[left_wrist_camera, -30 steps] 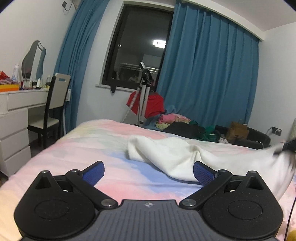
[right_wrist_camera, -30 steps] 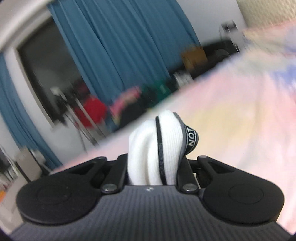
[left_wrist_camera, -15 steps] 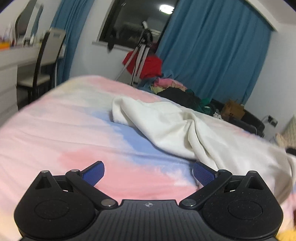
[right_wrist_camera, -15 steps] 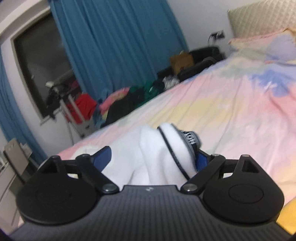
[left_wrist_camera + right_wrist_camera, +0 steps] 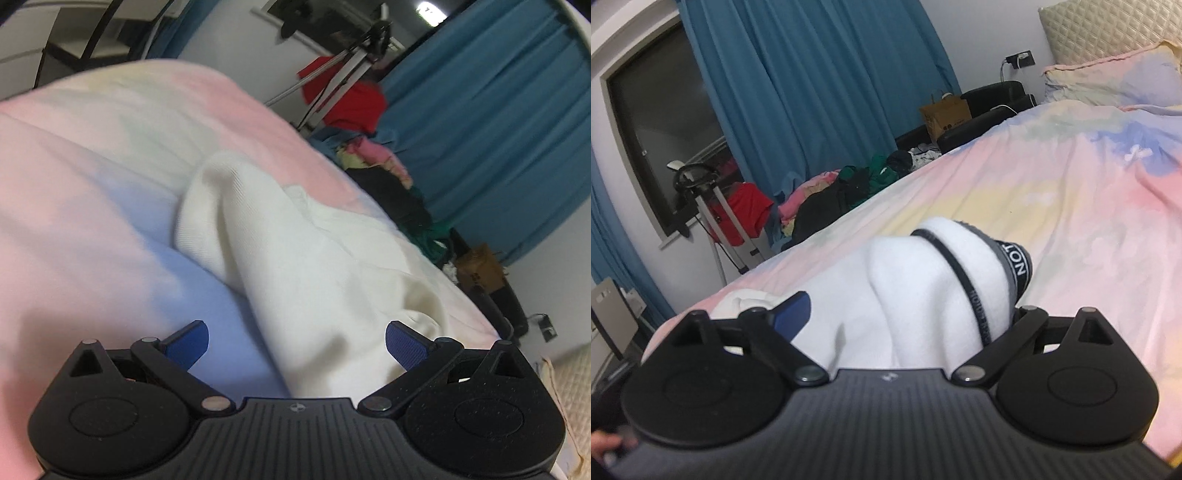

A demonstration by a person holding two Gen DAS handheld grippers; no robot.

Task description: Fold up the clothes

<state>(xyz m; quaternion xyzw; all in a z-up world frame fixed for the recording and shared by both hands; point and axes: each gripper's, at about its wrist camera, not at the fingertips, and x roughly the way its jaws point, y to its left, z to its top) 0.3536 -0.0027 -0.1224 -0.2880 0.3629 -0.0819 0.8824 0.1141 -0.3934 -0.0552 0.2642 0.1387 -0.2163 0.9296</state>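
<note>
Left gripper spread wide over a white garment on the bed; right gripper also released, garment bunched between its fingers.

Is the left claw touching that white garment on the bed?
Cannot tell. In the left wrist view the left gripper is open with the white garment lying between its fingers, but no contact or gap shows plainly.

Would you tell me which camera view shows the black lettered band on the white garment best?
The right wrist view: the black lettered band sits sharp at the white garment's bunched edge. The left wrist view shows only plain white cloth, slightly blurred.
</note>
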